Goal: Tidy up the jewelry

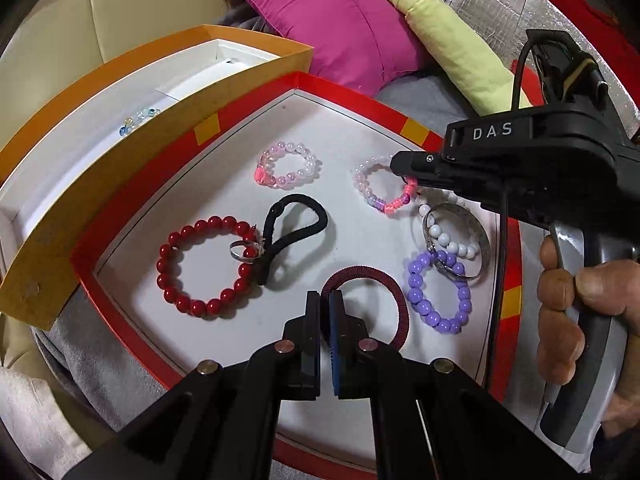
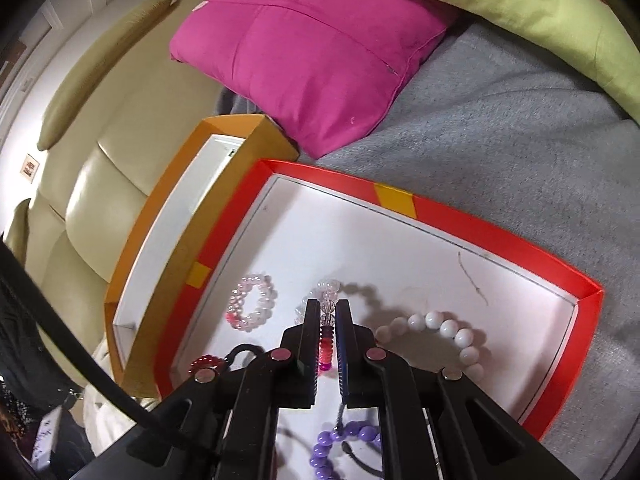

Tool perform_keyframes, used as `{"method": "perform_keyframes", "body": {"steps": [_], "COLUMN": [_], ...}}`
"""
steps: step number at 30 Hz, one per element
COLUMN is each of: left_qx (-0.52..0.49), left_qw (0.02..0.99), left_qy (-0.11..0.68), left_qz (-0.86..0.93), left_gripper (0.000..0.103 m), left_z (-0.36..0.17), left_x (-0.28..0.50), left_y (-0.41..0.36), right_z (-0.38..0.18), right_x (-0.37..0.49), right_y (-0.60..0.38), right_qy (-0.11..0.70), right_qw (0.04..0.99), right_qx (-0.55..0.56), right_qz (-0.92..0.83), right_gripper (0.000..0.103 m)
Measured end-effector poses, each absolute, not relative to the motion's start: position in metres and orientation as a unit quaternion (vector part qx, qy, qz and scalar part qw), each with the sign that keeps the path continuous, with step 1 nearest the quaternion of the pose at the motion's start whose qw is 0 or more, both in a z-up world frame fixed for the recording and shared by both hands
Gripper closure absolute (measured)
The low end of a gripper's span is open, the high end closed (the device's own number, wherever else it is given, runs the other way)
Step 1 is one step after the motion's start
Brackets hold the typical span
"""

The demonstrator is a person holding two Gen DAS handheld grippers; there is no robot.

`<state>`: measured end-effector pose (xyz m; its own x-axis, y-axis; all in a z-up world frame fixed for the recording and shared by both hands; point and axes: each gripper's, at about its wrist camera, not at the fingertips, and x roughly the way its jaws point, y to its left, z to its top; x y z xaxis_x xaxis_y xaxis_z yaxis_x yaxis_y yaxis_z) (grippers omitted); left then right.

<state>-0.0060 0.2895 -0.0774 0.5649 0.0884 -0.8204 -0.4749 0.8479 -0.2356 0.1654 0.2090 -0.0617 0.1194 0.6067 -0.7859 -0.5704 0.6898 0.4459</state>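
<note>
Tongs of your right hand (image 2: 328,312) are clamped on the pink-and-clear bead bracelet (image 2: 327,344) inside the red tray (image 2: 480,232); left tongs (image 1: 325,300) are pressed together beside the maroon hair tie (image 1: 400,304), with the purple bracelet (image 1: 436,292) near.

We read one text only: the white letters "DAS", spaced wide, on the black body of the right tongs (image 1: 404,166), seen from the left wrist. The small framed picture (image 2: 29,168) on the wall is too tiny for us to read.
</note>
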Motion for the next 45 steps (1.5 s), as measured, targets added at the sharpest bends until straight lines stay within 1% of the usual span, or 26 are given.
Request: {"method": "perform_keyframes", "body": {"steps": [4, 5, 20, 22, 23, 25, 27, 28, 29, 35, 37, 39, 43, 45], "left_qx": [-0.219, -0.219, -0.220, -0.219, -0.217, -0.217, -0.217, -0.214, -0.211, -0.199, -0.193, -0.190, -0.192, -0.193], "left_qw": [0.855, 0.855, 0.852, 0.853, 0.853, 0.854, 0.855, 0.856, 0.857, 0.862, 0.863, 0.862, 0.858, 0.857], "left_qy": [0.440, 0.440, 0.440, 0.439, 0.438, 0.436, 0.431, 0.426, 0.423, 0.414, 0.411, 0.407, 0.403, 0.400], "left_qz": [0.164, 0.165, 0.178, 0.180, 0.181, 0.185, 0.192, 0.199, 0.204, 0.216, 0.223, 0.235, 0.253, 0.261], "left_gripper": [0.099, 0.099, 0.099, 0.098, 0.096, 0.086, 0.056, 0.050, 0.046, 0.046, 0.044, 0.039, 0.037, 0.036], "left_z": [-0.077, -0.077, -0.073, -0.071, -0.070, -0.067, -0.063, -0.059, -0.057, -0.042, -0.039, -0.035, -0.030, -0.026], "left_x": [-0.005, -0.005, -0.005, -0.007, -0.007, -0.010, -0.013, -0.016, -0.018, -0.031, -0.037, -0.043, -0.053, -0.057], "left_y": [0.290, 0.289, 0.293, 0.294, 0.293, 0.293, 0.292, 0.291, 0.290, 0.286, 0.286, 0.286, 0.288, 0.287], "right_z": [-0.061, -0.061, -0.051, -0.047, -0.046, -0.042, -0.036, -0.033, -0.030, -0.017, -0.012, -0.007, 0.003, 0.008], "right_x": [0.167, 0.167, 0.168, 0.168, 0.167, 0.165, 0.163, 0.160, 0.158, 0.138, 0.131, 0.124, 0.109, 0.098], "right_y": [0.211, 0.212, 0.203, 0.198, 0.197, 0.191, 0.184, 0.181, 0.178, 0.160, 0.152, 0.144, 0.126, 0.119], "right_qy": [0.531, 0.532, 0.524, 0.521, 0.519, 0.514, 0.506, 0.499, 0.493, 0.474, 0.465, 0.456, 0.435, 0.423], "right_qw": [0.753, 0.753, 0.762, 0.765, 0.767, 0.772, 0.778, 0.783, 0.787, 0.797, 0.801, 0.808, 0.821, 0.826], "right_qx": [0.009, 0.007, 0.001, -0.001, -0.003, -0.007, -0.009, -0.011, -0.013, -0.034, -0.044, -0.057, -0.081, -0.099], "right_qz": [0.388, 0.387, 0.380, 0.378, 0.376, 0.374, 0.372, 0.371, 0.370, 0.373, 0.374, 0.369, 0.361, 0.358], "right_gripper": [0.094, 0.092, 0.092, 0.089, 0.084, 0.072, 0.042, 0.039, 0.038, 0.038, 0.038, 0.036, 0.034, 0.030]}}
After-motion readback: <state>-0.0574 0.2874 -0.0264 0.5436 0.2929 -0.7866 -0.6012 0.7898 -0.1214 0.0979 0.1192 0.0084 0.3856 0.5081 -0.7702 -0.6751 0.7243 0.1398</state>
